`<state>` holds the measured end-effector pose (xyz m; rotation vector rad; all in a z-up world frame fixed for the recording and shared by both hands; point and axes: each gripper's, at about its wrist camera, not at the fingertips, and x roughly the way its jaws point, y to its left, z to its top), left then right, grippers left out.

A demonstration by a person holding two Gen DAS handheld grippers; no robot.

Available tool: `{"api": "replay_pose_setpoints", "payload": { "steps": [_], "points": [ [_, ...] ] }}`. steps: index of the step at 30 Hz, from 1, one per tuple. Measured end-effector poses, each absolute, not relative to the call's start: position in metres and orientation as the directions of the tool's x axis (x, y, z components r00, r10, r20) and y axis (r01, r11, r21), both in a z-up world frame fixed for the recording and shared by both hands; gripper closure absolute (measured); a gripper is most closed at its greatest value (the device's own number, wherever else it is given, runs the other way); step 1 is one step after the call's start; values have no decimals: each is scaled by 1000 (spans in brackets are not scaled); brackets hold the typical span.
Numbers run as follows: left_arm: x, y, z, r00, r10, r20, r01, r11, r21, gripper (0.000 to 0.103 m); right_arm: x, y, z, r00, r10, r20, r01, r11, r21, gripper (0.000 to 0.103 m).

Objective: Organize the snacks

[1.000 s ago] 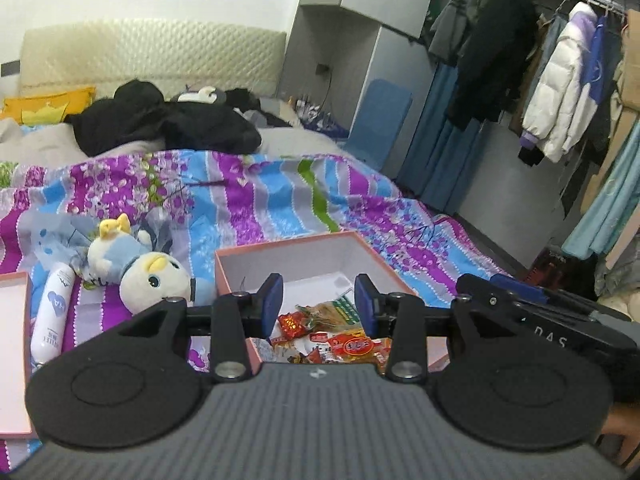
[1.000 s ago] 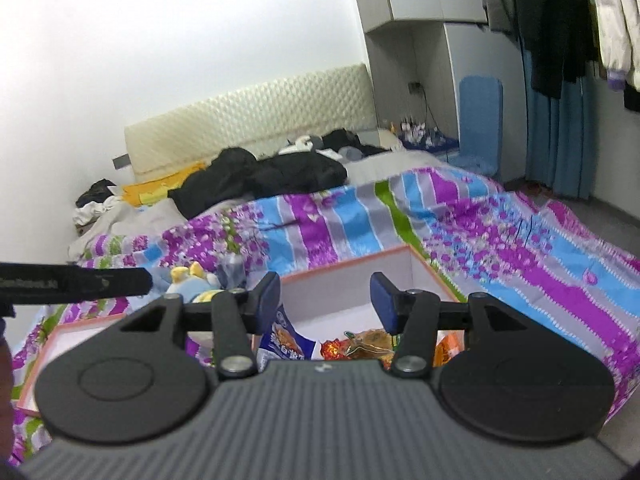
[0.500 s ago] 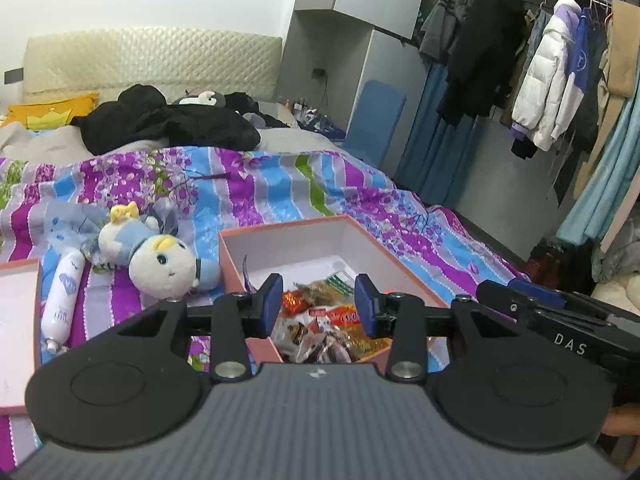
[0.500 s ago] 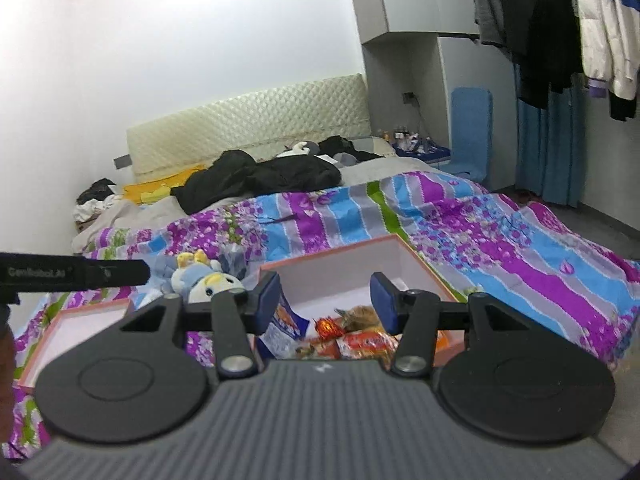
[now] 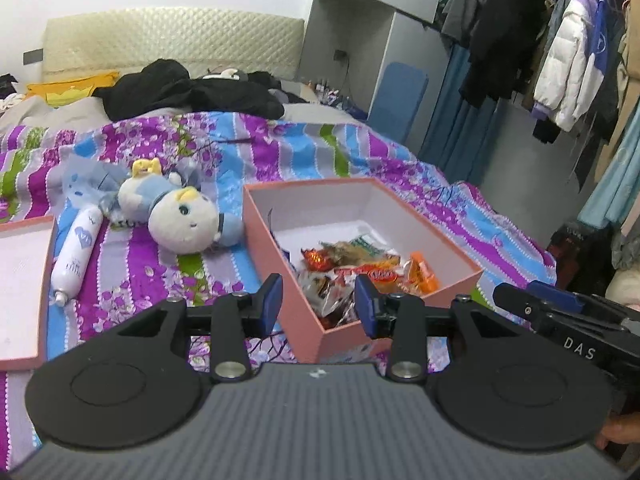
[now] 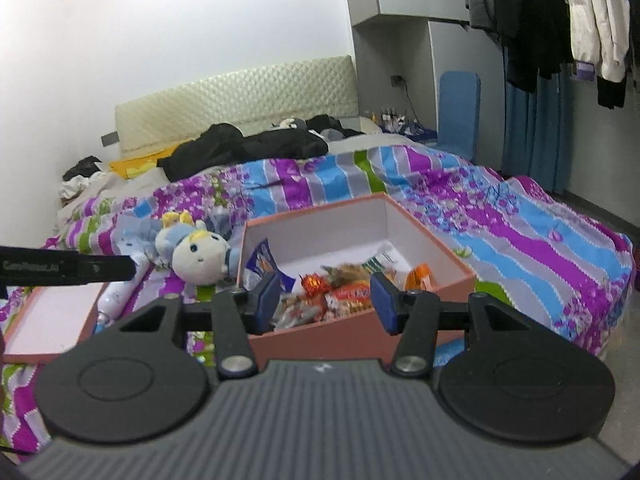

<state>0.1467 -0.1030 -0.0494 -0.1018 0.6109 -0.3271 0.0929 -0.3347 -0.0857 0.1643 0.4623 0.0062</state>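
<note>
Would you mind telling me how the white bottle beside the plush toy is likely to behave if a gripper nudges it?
The white bottle lies on its side, so it would probably roll. Its smooth round body may slip between pads. The soft quilt beneath should slow any roll.

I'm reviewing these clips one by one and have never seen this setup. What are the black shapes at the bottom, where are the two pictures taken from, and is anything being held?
There is no robot here. A person carries a hand-held gripper in each hand, and a wide-angle camera on each looks forward along its two blue-padded fingers. One picture comes from the left hand-held gripper, the other from the right hand-held gripper. Both stand open and hold nothing.

They face a bed with a striped floral quilt. On it sits an open pink box holding wrapped snacks. Beside it lie a plush toy, a white bottle, and what may be the box's lid. Coats hang on the right.
</note>
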Motion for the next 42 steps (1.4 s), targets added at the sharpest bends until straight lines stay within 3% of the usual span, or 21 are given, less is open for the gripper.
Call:
{"api": "replay_pose_setpoints", "payload": {
  "steps": [8,9,11,12,18,25,28,42],
  "points": [
    [151,-104,-59,756,-326,-567,266,945,-189,56,94,-337,-89,893,35,-448,43,986,162,50],
    [152,-104,-59,757,-322,-569,262,947,-188,45,95,-337,-89,892,28,-451,49,986,158,48],
    [152,-104,-59,768,-300,-565,244,954,-176,25,96,-338,-91,892,10,-452,67,986,154,16],
    [152,-104,-59,774,-289,-563,237,957,-166,20,96,-339,-92,894,8,-449,71,985,159,11],
    [159,-102,-59,775,-262,-575,221,965,-142,7,99,-343,-94,883,-5,-470,85,985,150,10],
    [159,-104,-58,774,-264,-576,226,964,-139,3,99,-346,-93,882,-6,-472,95,982,165,10],
    [160,-104,-57,766,-268,-584,228,963,-144,3,99,-347,-93,882,-11,-471,104,980,171,0],
    [160,-106,-48,766,-241,-596,202,970,-133,2,98,-351,-88,889,-3,-458,102,976,192,0]
  ]
}}
